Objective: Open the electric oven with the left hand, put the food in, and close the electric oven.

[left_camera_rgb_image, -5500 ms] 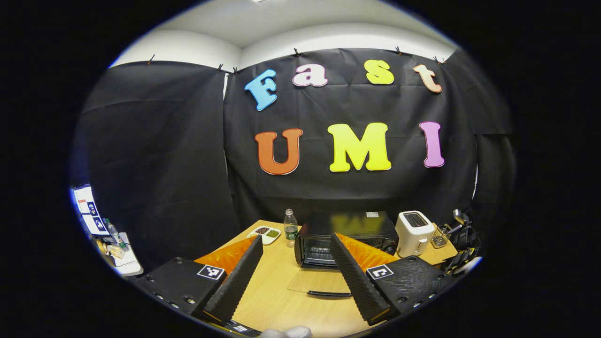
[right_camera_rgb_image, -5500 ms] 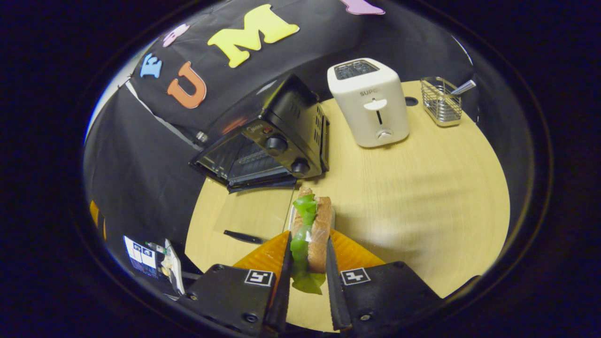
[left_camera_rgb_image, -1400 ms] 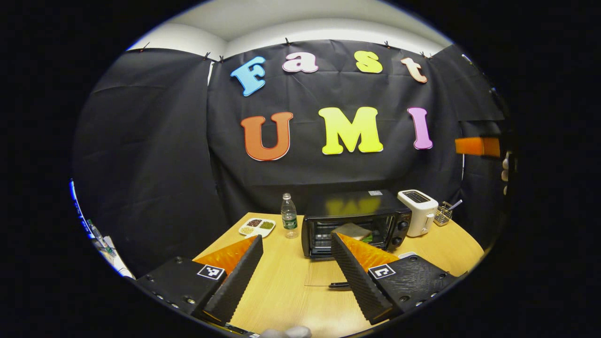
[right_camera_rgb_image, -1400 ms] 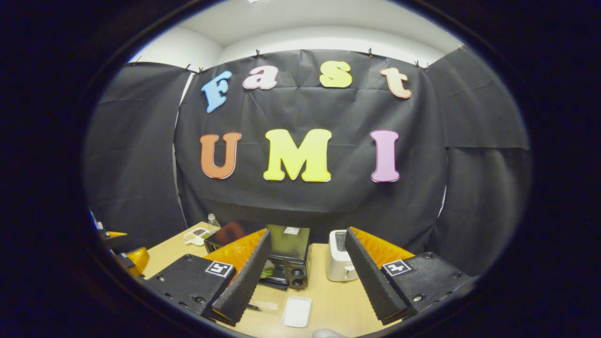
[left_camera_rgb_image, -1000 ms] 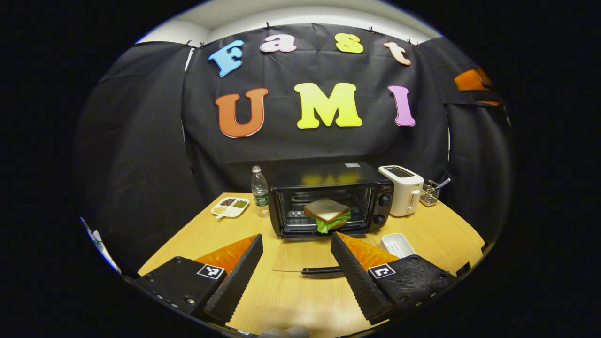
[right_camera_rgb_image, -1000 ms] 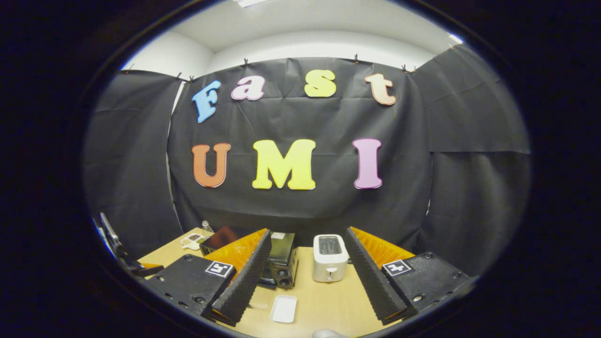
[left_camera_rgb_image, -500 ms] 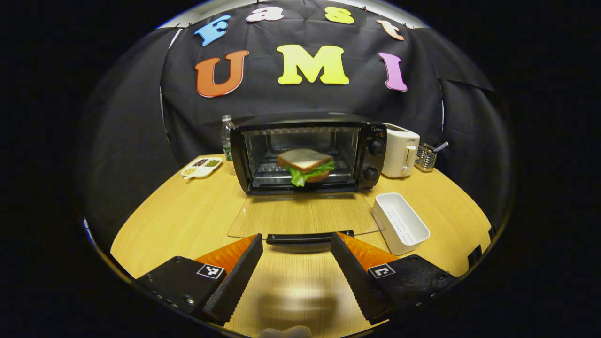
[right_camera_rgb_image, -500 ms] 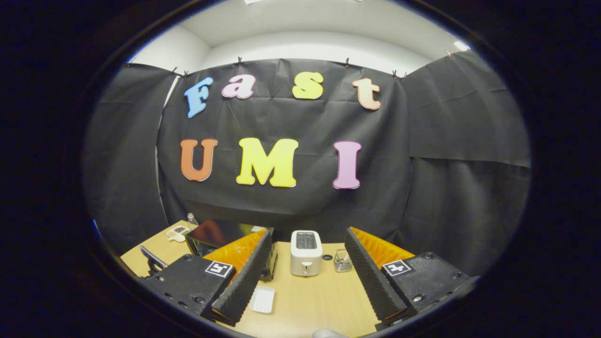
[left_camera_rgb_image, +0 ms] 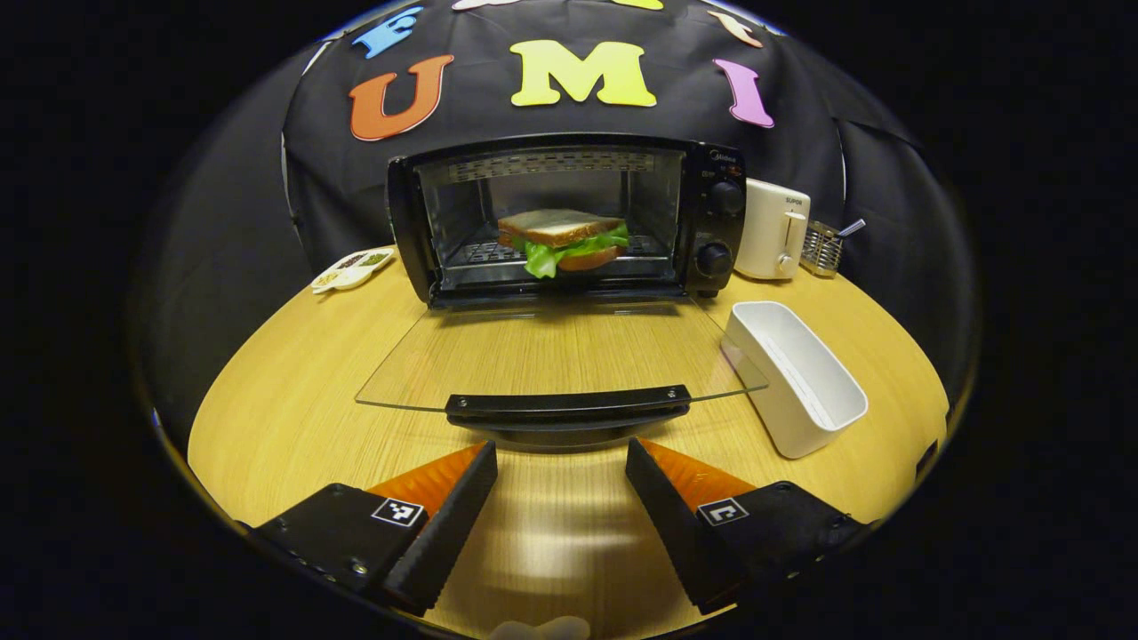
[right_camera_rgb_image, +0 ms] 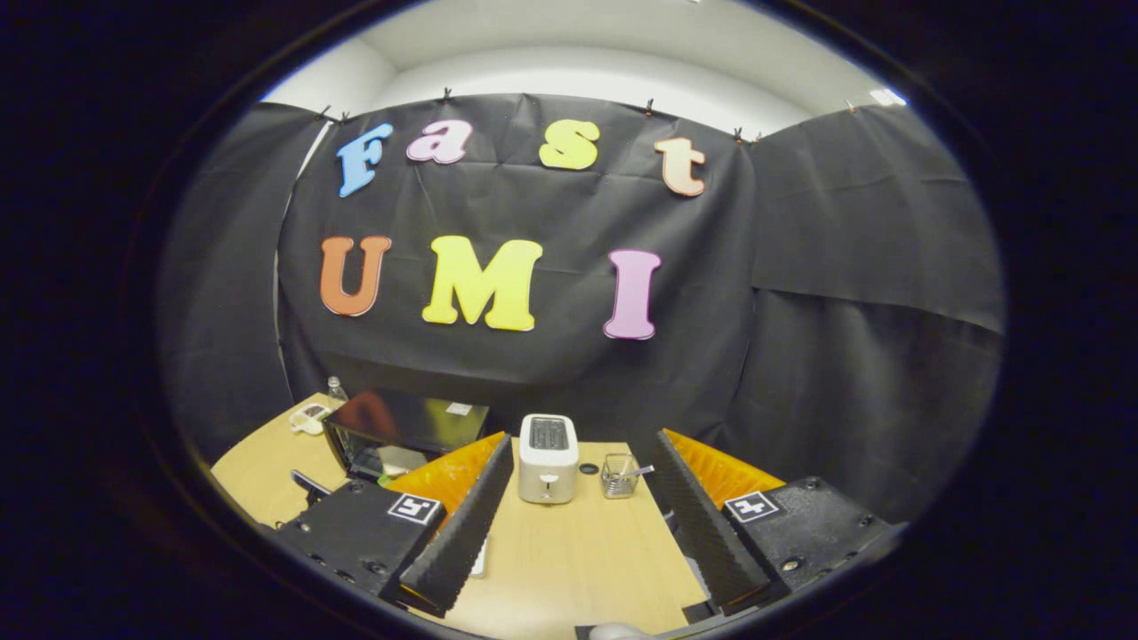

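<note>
Sandwich [left_camera_rgb_image: 563, 238], bread with lettuce hanging out at its edge, lies on the wire rack inside the electric oven [left_camera_rgb_image: 569, 213], toward the middle of the cavity. Its glass door [left_camera_rgb_image: 560, 360] hangs fully down, flat over the wooden table [left_camera_rgb_image: 293, 418], with the black handle [left_camera_rgb_image: 567, 407] on the near edge. My left gripper [left_camera_rgb_image: 560, 484] sits just short of that handle, fingers spread wide, gripping nothing. Right of the door I see a white rectangular tray [left_camera_rgb_image: 796, 378], and beyond it a white toaster [left_camera_rgb_image: 772, 229] beside the oven. My right gripper [right_camera_rgb_image: 578, 524] is held high, fingers apart and empty, facing the toaster and a wire utensil holder [right_camera_rgb_image: 618, 476].
</note>
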Demonstrator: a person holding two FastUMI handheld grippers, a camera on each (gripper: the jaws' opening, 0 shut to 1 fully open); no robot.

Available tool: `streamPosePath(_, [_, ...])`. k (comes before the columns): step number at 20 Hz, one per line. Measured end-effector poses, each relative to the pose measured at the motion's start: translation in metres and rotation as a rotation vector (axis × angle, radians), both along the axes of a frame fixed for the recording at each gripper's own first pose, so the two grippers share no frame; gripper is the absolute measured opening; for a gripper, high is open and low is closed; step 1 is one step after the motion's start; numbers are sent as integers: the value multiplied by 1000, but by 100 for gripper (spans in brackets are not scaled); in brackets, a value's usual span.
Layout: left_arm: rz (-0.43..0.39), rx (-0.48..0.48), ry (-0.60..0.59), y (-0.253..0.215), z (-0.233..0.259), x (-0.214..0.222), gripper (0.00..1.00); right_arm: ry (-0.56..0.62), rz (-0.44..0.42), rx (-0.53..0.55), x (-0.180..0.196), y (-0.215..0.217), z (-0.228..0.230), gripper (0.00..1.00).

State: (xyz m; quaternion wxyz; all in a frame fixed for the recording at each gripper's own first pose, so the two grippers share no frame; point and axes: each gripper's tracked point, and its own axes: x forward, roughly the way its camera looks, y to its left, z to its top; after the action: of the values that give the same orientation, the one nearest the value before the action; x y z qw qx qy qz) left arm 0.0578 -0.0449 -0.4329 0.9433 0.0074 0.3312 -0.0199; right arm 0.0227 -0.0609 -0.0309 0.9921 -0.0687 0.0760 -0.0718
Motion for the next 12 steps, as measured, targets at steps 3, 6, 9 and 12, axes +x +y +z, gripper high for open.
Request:
streamPosePath(3, [1, 1, 0, 1, -2, 5, 96, 11, 1, -3, 6, -1, -3, 91])
streamPosePath(6, [2, 5, 0, 0, 0, 6, 96, 22, 5, 2, 12, -1, -6, 100])
streamPosePath(9, [3, -7, 1, -1, 4, 6, 96, 32, 13, 17, 16, 1, -10, 92])
streamPosePath(12, [14, -2, -18, 1, 14, 9, 95, 36, 18, 32, 22, 1, -12, 100])
